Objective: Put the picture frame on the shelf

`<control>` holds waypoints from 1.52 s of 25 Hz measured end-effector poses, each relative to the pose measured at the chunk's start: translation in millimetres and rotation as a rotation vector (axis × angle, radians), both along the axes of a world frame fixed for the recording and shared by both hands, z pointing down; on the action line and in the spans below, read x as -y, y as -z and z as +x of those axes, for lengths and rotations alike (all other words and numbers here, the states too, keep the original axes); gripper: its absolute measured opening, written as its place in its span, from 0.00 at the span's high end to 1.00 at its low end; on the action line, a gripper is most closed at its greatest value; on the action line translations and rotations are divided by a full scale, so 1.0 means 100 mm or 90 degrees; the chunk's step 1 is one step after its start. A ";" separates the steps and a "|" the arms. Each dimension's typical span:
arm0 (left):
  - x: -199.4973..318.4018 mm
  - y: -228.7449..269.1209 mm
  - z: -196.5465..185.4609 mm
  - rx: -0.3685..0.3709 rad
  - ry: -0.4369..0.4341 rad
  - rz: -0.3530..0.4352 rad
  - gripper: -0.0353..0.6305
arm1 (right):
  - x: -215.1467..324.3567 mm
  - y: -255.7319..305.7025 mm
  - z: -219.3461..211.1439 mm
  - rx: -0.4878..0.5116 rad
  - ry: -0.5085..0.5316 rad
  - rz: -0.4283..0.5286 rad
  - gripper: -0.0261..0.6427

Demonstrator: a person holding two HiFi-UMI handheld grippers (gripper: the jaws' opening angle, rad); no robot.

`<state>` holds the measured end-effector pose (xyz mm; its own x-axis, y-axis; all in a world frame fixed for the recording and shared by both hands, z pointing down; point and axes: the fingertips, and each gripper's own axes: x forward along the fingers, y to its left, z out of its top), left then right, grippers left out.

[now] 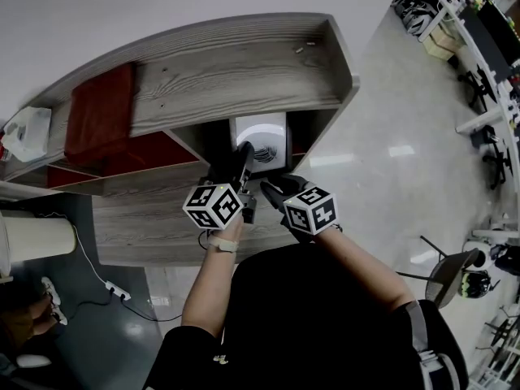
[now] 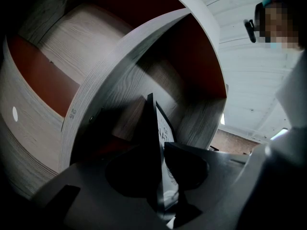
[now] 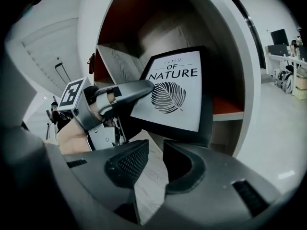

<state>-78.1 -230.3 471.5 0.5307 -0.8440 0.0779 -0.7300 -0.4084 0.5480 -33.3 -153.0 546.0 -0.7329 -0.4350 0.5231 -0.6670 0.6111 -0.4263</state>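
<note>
The grey wood-grain shelf unit (image 1: 227, 63) has streaky pale and dark grain across its boards, and the back panels inside its compartments are rust-red. The dark red cloth (image 1: 99, 120) is a deeper red than those panels. The black-rimmed picture frame (image 3: 175, 87) shows a white sheet printed with a black veined leaf and black lettering. The dark grey left claw (image 2: 160, 169) and dark grey right claw (image 3: 156, 159) each bear a white cube with black square markers. The right claw's pads (image 3: 127, 164) have a fine dotted pattern. The glossy floor (image 1: 382, 128) is pale grey-white, turning dark slate at lower left. The person's top (image 1: 325, 323) is black.
</note>
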 end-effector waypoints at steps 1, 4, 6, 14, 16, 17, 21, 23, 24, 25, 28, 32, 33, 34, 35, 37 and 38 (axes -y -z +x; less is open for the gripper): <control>0.00 0.00 0.00 0.002 -0.004 0.000 0.79 | 0.00 0.00 -0.01 0.005 -0.003 -0.002 0.84; -0.01 0.00 0.00 0.008 -0.011 0.001 0.79 | 0.04 0.01 0.00 0.029 -0.021 -0.015 0.86; -0.02 0.00 -0.02 0.019 -0.010 0.001 0.77 | 0.09 0.03 0.01 0.044 -0.035 -0.022 0.87; 0.02 0.04 -0.05 0.064 -0.018 0.000 0.67 | 0.26 0.14 -0.02 0.081 -0.063 -0.024 0.87; 0.03 0.07 -0.01 0.062 -0.030 -0.002 0.63 | 0.28 0.15 -0.03 0.091 -0.071 -0.031 0.87; 0.04 0.08 0.01 0.065 -0.039 -0.004 0.59 | 0.30 0.16 -0.03 0.098 -0.077 -0.036 0.87; 0.02 0.06 0.06 0.102 -0.063 -0.016 0.55 | 0.37 0.19 0.00 0.144 -0.109 -0.060 0.90; 0.00 0.03 0.04 0.113 -0.061 -0.021 0.55 | 0.42 0.22 0.02 0.163 -0.126 -0.067 0.91; -0.02 0.01 0.03 0.116 -0.059 -0.025 0.55 | 0.46 0.23 0.04 0.170 -0.136 -0.071 0.91; -0.03 -0.01 0.02 0.118 -0.057 -0.028 0.55 | 0.49 0.23 0.05 0.176 -0.145 -0.074 0.91; -0.07 -0.05 -0.03 0.121 -0.053 -0.036 0.55 | 0.59 0.21 0.11 0.179 -0.174 -0.082 0.94; -0.17 -0.11 -0.04 0.129 -0.063 -0.042 0.55 | 0.65 0.22 0.11 0.198 -0.180 -0.090 0.96; -0.19 -0.12 -0.02 0.136 -0.071 -0.042 0.55 | 0.66 0.22 0.11 0.195 -0.179 -0.088 0.96; -0.22 -0.14 0.00 0.145 -0.080 -0.040 0.55 | 0.66 0.21 0.11 0.187 -0.179 -0.085 0.96; -0.23 -0.15 0.04 0.155 -0.089 -0.038 0.55 | 0.67 0.21 0.11 0.177 -0.180 -0.082 0.96; -0.25 -0.15 0.11 0.172 -0.105 -0.029 0.56 | 0.68 0.22 0.11 0.164 -0.180 -0.077 0.97; -0.25 -0.14 0.14 0.173 -0.114 -0.026 0.58 | 0.69 0.22 0.10 0.159 -0.179 -0.075 0.97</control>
<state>-64.0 -205.6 485.2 0.6252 -0.7326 0.2691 -0.7707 -0.5251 0.3610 -23.0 -222.3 523.8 -0.7047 -0.5846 0.4020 -0.6681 0.3560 -0.6534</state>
